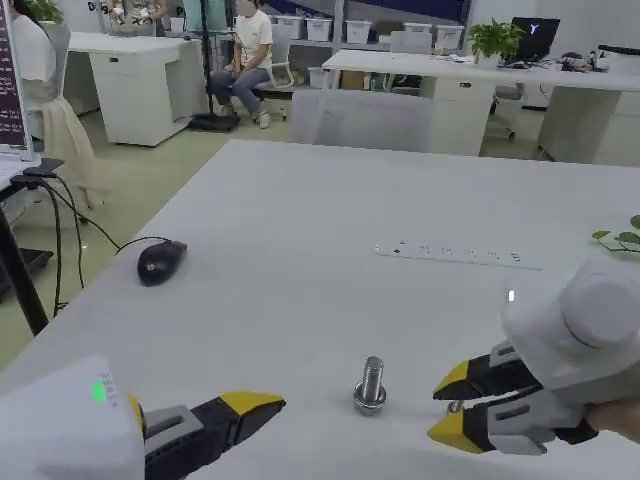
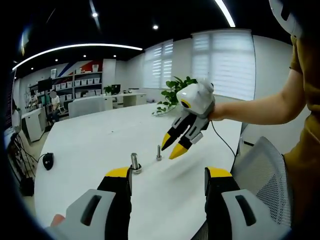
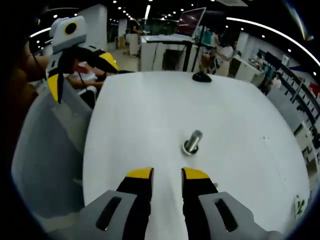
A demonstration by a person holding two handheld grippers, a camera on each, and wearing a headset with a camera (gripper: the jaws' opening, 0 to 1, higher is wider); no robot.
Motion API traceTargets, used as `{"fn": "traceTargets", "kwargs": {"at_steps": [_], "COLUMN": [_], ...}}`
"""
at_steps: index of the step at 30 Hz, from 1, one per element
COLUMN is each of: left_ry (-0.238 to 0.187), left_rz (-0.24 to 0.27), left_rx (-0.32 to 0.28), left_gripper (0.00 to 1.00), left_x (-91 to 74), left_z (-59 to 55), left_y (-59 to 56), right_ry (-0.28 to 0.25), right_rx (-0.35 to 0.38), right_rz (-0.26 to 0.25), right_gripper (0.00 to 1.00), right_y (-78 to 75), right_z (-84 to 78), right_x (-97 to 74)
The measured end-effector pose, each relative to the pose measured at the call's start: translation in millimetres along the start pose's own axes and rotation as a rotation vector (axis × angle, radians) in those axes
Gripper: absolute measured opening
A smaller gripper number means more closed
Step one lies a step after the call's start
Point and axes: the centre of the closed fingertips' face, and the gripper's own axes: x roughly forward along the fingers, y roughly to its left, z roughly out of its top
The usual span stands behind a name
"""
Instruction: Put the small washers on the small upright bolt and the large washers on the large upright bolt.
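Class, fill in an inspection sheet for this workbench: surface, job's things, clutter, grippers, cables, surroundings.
Surface: white table, bare across the middle.
Job's things: large bolt upright, a ring at its base; small bolt upright beside it.
Clutter: mouse, power strip, plant leaves.
Grippers: left gripper jaws open; right gripper jaws open; both hold nothing.
Cables: mouse cable; black leads beside the table's left edge.
Surroundings: office desks, seated person.

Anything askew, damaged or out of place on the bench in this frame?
Nothing stands out. The large bolt and small bolt both stand upright on the white table; the mouse and power strip lie flat, away from them.
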Motion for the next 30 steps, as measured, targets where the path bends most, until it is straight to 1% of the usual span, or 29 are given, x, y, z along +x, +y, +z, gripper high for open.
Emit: {"fn": "traceTargets", "kwargs": {"at_steps": [1,2,3,4,5,6,7,8,9,11,12,13,16,17,19,20,22,24,27,30], "left_ry": [-0.001,-0.003,-0.005,-0.003,0.008,0.017,0.029,0.033,0.036,0.032,0.031,0.034,0.050,0.052,0.054,0.052,0.054,0.062,0.065,0.075], "left_rz": [-0.002,-0.008,-0.017,-0.025,-0.035,-0.037,-0.039,-0.040,-0.044,-0.052,-0.056,-0.058,-0.066,-0.065,-0.065,-0.062,-0.057,-0.052,-0.049,-0.042], "left_rx": [0.000,-0.001,-0.003,-0.008,-0.012,-0.010,-0.002,0.000,-0.003,-0.007,-0.006,-0.006,-0.006,-0.007,-0.008,-0.012,-0.020,-0.017,-0.021,-0.021], "left_gripper": [0.58,0.58,0.58,0.58,0.58,0.58,0.58,0.58,0.58,0.58,0.58,0.58,0.58,0.58,0.58,0.58,0.58,0.58,0.58,0.59], "left_x": [-0.4,-1.2,-1.6,-1.9,-1.8,-1.8,-1.1,-0.4,0.3,1.7,2.3,3.7,5.8,5.8,5.3,4.9,4.4,3.8,3.0,2.7], "left_z": [0.0,-0.1,-0.5,-1.8,-4.8,-6.7,-8.8,-9.6,-10.0,-8.9,-8.7,-9.3,-13.5,-14.2,-14.9,-15.2,-16.4,-18.0,-19.1,-21.8], "left_y": [0.1,-0.7,-2.2,-3.3,-4.2,-4.4,-4.6,-4.9,-5.5,-8.8,-10.5,-11.9,-14.5,-14.5,-14.8,-14.3,-13.6,-13.3,-13.9,-13.1], "right_ry": [-0.018,-0.029,-0.035,-0.058,-0.081,-0.091,-0.143,-0.169,-0.183,-0.256,-0.302,-0.317,-0.349,-0.373,-0.393,-0.393,-0.402,-0.414,-0.431,-0.437], "right_rx": [0.018,0.029,0.027,0.051,0.065,0.069,0.078,0.106,0.116,0.120,0.138,0.154,0.181,0.191,0.203,0.203,0.212,0.226,0.247,0.261], "right_rz": [-0.004,-0.014,-0.025,-0.051,-0.058,-0.059,-0.056,-0.068,-0.072,-0.078,-0.082,-0.086,-0.107,-0.114,-0.128,-0.130,-0.134,-0.155,-0.167,-0.166], "right_gripper": [0.23,0.23,0.23,0.23,0.24,0.24,0.24,0.24,0.24,0.25,0.25,0.25,0.26,0.27,0.31,0.33,0.34,0.35,0.37,0.38], "right_y": [3.6,6.6,8.1,9.0,11.5,12.6,18.2,21.3,24.0,31.0,34.9,36.5,38.9,40.1,41.7,42.1,44.0,44.0,46.7,50.3], "right_z": [-0.1,-3.6,-6.2,-9.2,-10.7,-11.1,-10.1,-12.4,-14.6,-13.8,-12.8,-13.9,-18.8,-18.5,-18.6,-19.1,-19.4,-20.7,-23.6,-26.5], "right_x": [-3.9,-9.8,-14.0,-19.6,-23.3,-24.6,-30.0,-35.6,-39.6,-48.4,-53.6,-56.2,-63.8,-66.5,-68.9,-69.2,-70.8,-72.8,-75.3,-76.5]}}
